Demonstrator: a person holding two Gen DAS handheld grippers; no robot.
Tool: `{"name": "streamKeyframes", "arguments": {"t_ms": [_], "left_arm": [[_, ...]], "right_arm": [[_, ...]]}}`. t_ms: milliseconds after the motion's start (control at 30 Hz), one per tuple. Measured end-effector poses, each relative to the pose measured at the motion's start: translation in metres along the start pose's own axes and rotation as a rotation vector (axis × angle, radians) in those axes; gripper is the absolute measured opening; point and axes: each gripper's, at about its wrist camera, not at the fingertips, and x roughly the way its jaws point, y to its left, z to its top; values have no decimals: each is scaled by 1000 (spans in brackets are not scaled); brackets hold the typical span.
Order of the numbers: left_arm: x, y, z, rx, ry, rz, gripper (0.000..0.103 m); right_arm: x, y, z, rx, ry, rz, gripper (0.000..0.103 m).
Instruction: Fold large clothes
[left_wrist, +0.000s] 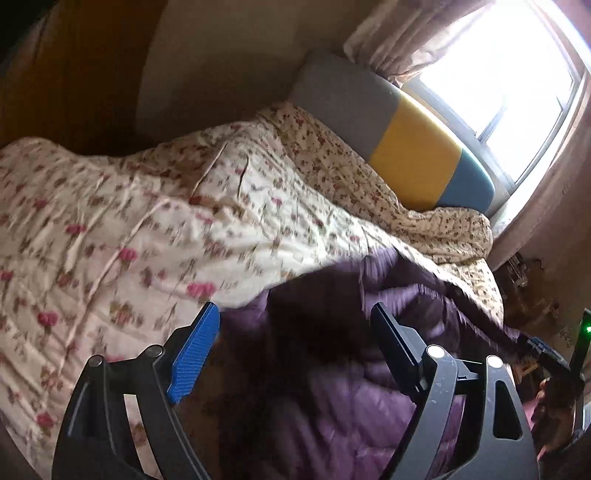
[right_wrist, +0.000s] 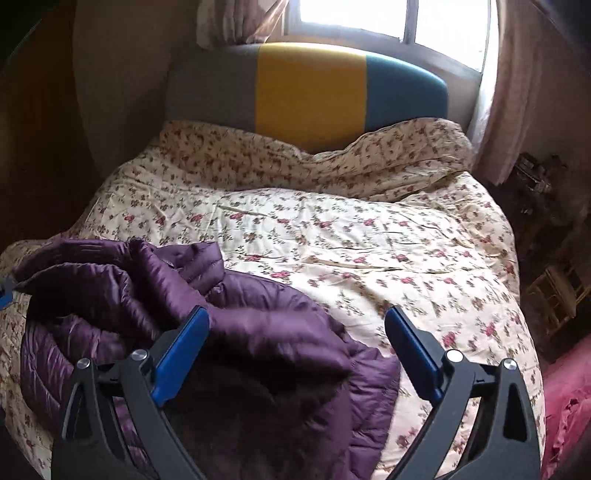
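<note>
Left tongs (left_wrist: 295, 317) are spread wide open, gripping nothing, hanging over the purple puffer jacket (left_wrist: 332, 387), which is pretty blurry in that view. The jacket sits crumpled on the near left part of the floral bed quilt (right_wrist: 351, 240). Right tongs (right_wrist: 297, 321) are wide open too, above the jacket's right edge.
</note>
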Motion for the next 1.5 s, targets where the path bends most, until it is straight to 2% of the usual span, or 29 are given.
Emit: {"name": "streamKeyframes", "arguments": {"t_ms": [100, 167, 333, 400, 433, 467, 500, 533, 567, 600, 633, 700, 967, 1233, 1433, 1500], "left_arm": [[-5, 17, -21, -17, 26, -3, 83], [-7, 30, -41, -54, 64, -42, 83], [-5, 42, -82, -108, 145, -124, 83], [-2, 41, -91, -108, 163, -136, 83], [-1, 39, -96, -110, 171, -148, 83], [1, 38, -99, -114, 174, -159, 82], [2, 37, -101, -116, 175, -167, 66], [3, 34, -103, -105, 180, -177, 46], [3, 32, -104, -100, 183, -184, 38], [2, 30, -104, -95, 182, -188, 27], [-1, 27, -105, -83, 177, -190, 19], [-7, 25, -105, -71, 169, -193, 14], [-50, 25, -123, -43, 169, -214, 10], [-115, 36, -180, -34, 185, -228, 10], [-162, 40, -224, -13, 191, -226, 10], [-174, 39, -236, 10, 200, -209, 11]], "right_arm": [[-13, -12, -21, -1, -2, -13, 100], [-15, -16, -37, -13, 30, -2, 100], [0, -18, -97, -46, 173, 18, 100], [10, -20, -118, -32, 231, 44, 96], [14, -19, -126, -25, 251, 62, 91], [19, -16, -133, -25, 275, 84, 74], [20, -15, -135, -31, 278, 75, 63], [19, -12, -136, -40, 269, 69, 55], [18, -10, -136, -41, 269, 68, 35], [16, -9, -135, -46, 268, 64, 22], [12, -9, -133, -56, 263, 60, 16], [3, -9, -132, -76, 253, 58, 8], [-41, -7, -150, -151, 248, 63, 7], [-100, 6, -213, -232, 266, 68, 7], [-138, 17, -265, -349, 271, 9, 7], [-146, 22, -278, -388, 280, -13, 11]]}}
